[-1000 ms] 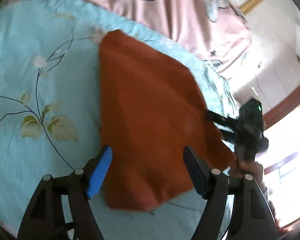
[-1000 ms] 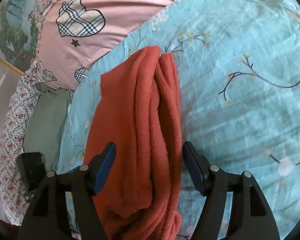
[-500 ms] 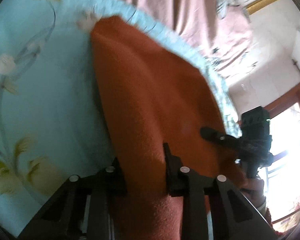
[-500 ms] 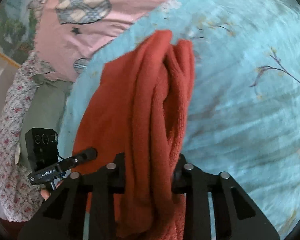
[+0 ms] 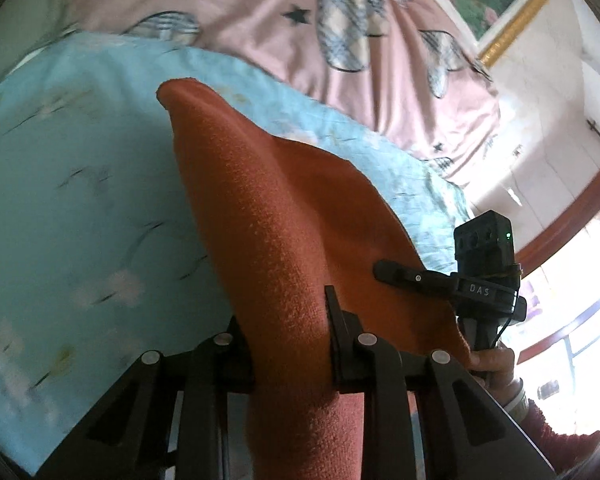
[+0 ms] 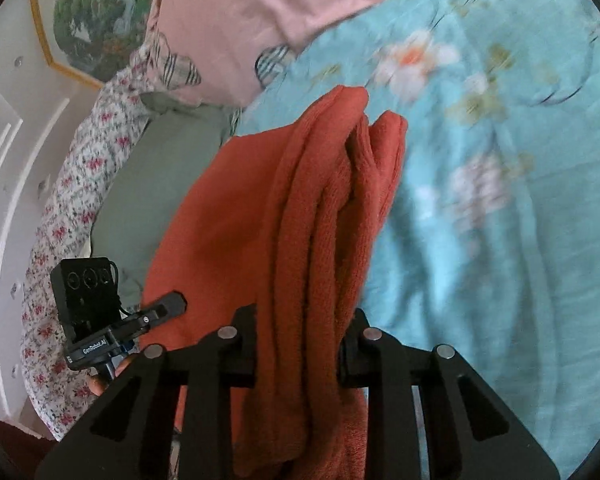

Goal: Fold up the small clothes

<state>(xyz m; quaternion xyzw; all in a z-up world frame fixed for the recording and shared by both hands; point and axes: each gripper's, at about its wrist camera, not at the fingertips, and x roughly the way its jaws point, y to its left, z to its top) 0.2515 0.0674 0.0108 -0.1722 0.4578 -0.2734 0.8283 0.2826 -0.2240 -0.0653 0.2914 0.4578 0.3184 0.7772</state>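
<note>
A rust-orange knit garment (image 5: 268,216) lies partly folded on a light blue floral sheet (image 5: 80,208). My left gripper (image 5: 288,320) is shut on its near edge, cloth bunched between the jaws and lifted. In the right wrist view the same garment (image 6: 300,216) shows as several stacked folds, and my right gripper (image 6: 298,332) is shut on that thick bundle. Each gripper shows in the other's view: the right one (image 5: 396,272) at the garment's right edge, the left one (image 6: 168,306) at its left edge.
A pink quilt (image 5: 300,20) with plaid hearts lies beyond the blue sheet. A grey-green pillow (image 6: 152,184) and a floral sheet (image 6: 68,216) lie to the left in the right wrist view. A wall with a framed picture (image 6: 88,20) stands behind; a bright window (image 5: 572,320) is at right.
Both grippers went from open, straddling the garment's edge, to shut on it. Both then lifted the near edge up and towards the far end.
</note>
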